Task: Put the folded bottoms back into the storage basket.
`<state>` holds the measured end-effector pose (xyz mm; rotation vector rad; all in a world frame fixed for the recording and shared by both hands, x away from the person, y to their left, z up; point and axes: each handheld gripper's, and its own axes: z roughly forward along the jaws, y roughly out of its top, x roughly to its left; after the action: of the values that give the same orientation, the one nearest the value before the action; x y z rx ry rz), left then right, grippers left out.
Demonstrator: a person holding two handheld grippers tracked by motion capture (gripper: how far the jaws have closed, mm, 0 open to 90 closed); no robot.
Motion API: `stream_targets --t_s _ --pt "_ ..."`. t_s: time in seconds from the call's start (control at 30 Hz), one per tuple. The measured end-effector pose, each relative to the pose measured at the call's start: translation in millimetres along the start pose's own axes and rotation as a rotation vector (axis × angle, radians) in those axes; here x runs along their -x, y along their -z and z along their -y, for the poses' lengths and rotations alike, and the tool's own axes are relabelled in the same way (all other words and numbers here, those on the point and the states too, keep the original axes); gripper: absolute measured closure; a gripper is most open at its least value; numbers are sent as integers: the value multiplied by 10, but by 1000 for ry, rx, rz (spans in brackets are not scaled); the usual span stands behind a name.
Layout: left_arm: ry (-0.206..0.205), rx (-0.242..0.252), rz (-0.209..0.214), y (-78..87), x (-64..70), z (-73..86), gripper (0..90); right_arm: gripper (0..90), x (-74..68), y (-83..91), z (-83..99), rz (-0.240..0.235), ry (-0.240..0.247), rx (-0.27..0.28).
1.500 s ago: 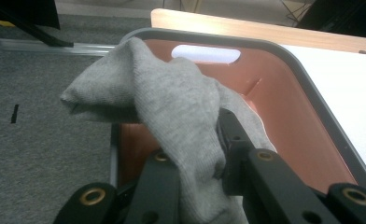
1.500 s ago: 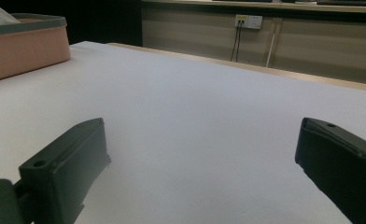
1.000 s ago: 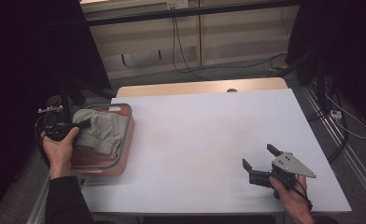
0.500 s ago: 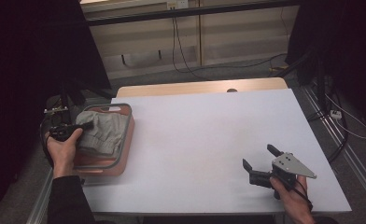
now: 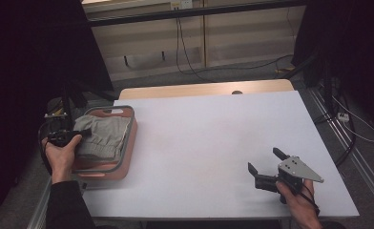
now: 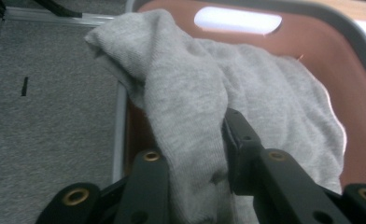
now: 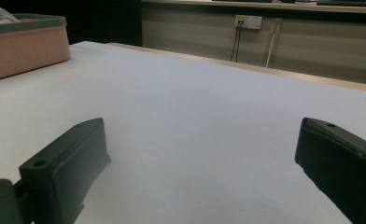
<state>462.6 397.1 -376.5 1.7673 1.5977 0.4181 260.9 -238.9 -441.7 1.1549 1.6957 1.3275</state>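
A grey cloth [image 5: 101, 136] lies bunched in a pink basket [image 5: 128, 143] with a grey rim at the table's left edge. My left gripper [image 5: 78, 135] is at the basket's left side, shut on a fold of the cloth. In the left gripper view the cloth [image 6: 265, 102] runs down between the jaws of the left gripper [image 6: 190, 140], and part of it hangs over the basket [image 6: 330, 51] rim. My right gripper [image 5: 266, 161] rests near the table's front right, open and holding nothing. The right gripper [image 7: 202, 128] looks across the bare white table [image 7: 195, 93].
The basket [image 7: 27, 46] shows far left in the right gripper view. A wooden strip [image 5: 199, 89] borders the table's far edge. Cables [image 5: 185, 52] run over the floor beyond it. A metal rail [image 5: 361, 171] lines the right side.
The left gripper has shifted a little toward the person with the cloth fold in it, and the cloth lies flatter in the basket. The right gripper has stayed still.
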Motion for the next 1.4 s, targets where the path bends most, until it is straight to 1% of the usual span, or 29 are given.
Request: stream_targets --t_s 0.07,0.17,0.23,0.33,0.37,0.4,0.43,0.47,0.5,0.53,0.57,0.6,0.63,0.7,0.73,0.83,0.87,0.93,0.97,1.03,1.17,1.2,1.23,1.27,1.3,1.33,1.4 --pt "-2 -1 -7 17 -13 -5 683 21 -1 0 0 -1 1 1" --pt "21 28 -19 38 -31 -1 645 22 -1 0 0 0 0 1" --pt "30 34 -28 60 -52 -8 611 22 -2 0 0 -1 1 0" --pt "64 66 -33 84 -77 -10 618 22 -3 -1 0 -4 1 0" --pt "65 69 -33 85 -81 -13 623 22 -2 -3 2 -6 5 -1" --pt "64 71 -38 84 -84 -18 630 22 -4 -6 3 -9 7 0" --pt "80 84 -43 80 -83 -20 654 22 -6 -10 4 -11 8 -2" --pt "89 88 -40 84 -93 -21 686 23 -10 -15 4 -11 5 -4" --pt "105 97 -26 84 -107 -19 746 23 -10 -18 4 -12 7 -3" --pt "114 94 -29 77 -111 -22 801 23 -10 -17 3 -11 7 -4" --pt "116 89 -29 63 -107 -28 814 23 -9 -15 3 -11 5 -3" --pt "109 77 -37 50 -104 -34 830 23 -6 -14 4 -11 6 -3" --pt "115 72 -49 32 -91 -39 840 23 -2 -13 4 -10 8 -3" --pt "113 59 -57 1 -73 -49 847 23 -5 -11 3 -10 8 -3" --pt "100 41 -71 -13 -65 -55 848 23 -7 -12 4 -12 8 -3" --pt "89 16 -89 -71 -48 -65 849 23 -7 -11 3 -11 8 -2" --pt "89 18 -95 -94 -46 -64 849 23 -6 -11 3 -11 8 -2" --pt "74 7 -101 -130 -47 -55 848 23 -4 -10 3 -11 9 -2" --pt "76 11 -98 -156 -49 -44 849 23 -5 -9 3 -12 8 -3" --pt "73 2 -97 -195 -54 -30 849 23 -5 -10 4 -11 8 -2" --pt "59 -6 -116 -220 -37 -32 849 23 -9 -11 3 -12 6 -1" --pt "52 -8 -121 -226 -32 -31 849 23 -9 -12 3 -12 5 -2" --pt "21 -30 -126 -221 -42 -30 849 23 -9 -13 3 -12 5 -2" --pt "43 -17 -129 -245 -28 -21 849 23 -10 -12 3 -13 6 -1" --pt "43 -22 -129 -257 -26 -15 849 23 -10 -8 2 -13 7 -1" --pt "22 -43 -133 -266 -23 -8 849 23 -9 -7 3 -13 8 -1" --pt "20 -46 -136 -289 4 -5 849 23 -9 -6 3 -13 5 1"
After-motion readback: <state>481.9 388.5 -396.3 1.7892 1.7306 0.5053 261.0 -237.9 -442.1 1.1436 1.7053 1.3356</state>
